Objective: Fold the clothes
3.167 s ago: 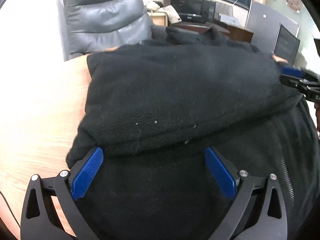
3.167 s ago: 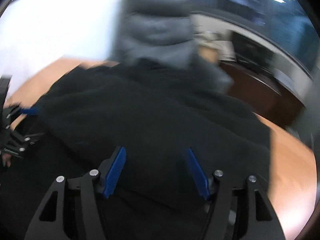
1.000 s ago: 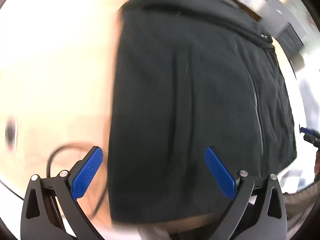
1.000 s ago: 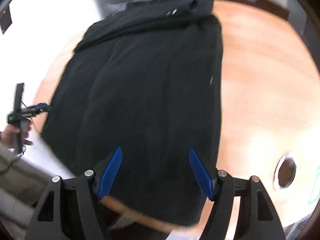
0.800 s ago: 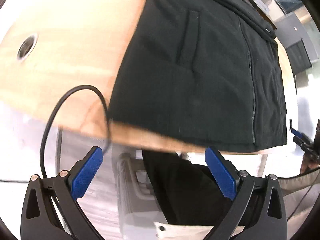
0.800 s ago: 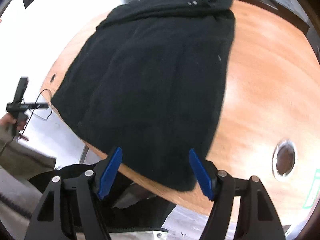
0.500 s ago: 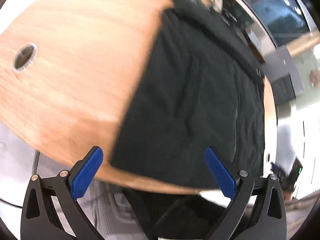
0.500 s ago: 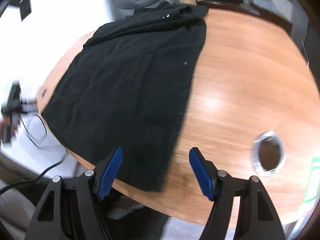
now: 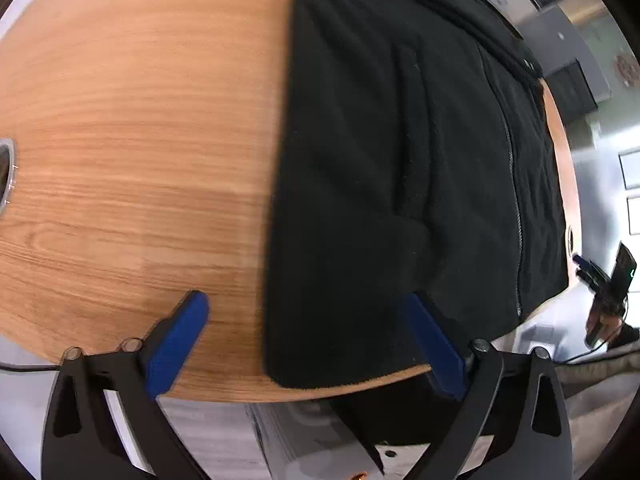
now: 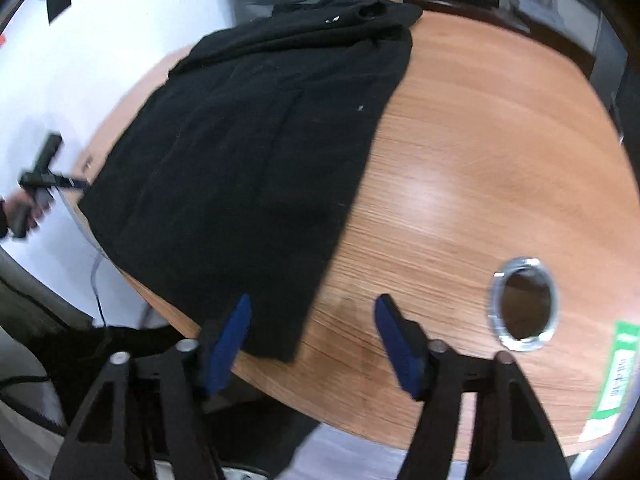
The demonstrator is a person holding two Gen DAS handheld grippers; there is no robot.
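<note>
The left gripper [image 9: 308, 336] hangs with its blue pads [image 9: 178, 344] spread wide apart, gripping nothing. The right gripper [image 10: 316, 336] is likewise spread, pads [image 10: 396, 344] well apart and empty. In the left view, the right gripper [image 9: 600, 284] shows at 3 o'clock, held in a hand [image 9: 606, 320].

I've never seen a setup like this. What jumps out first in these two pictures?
A big black fleece jacket with a zipper lies spread flat on a round wooden table, its hem near the table's front edge. At the bottom of each view a black claw with blue pads stands open: the left claw at one hem corner, the right claw at the other. A metal-rimmed cable hole sits in the bare wood beside the jacket.
</note>
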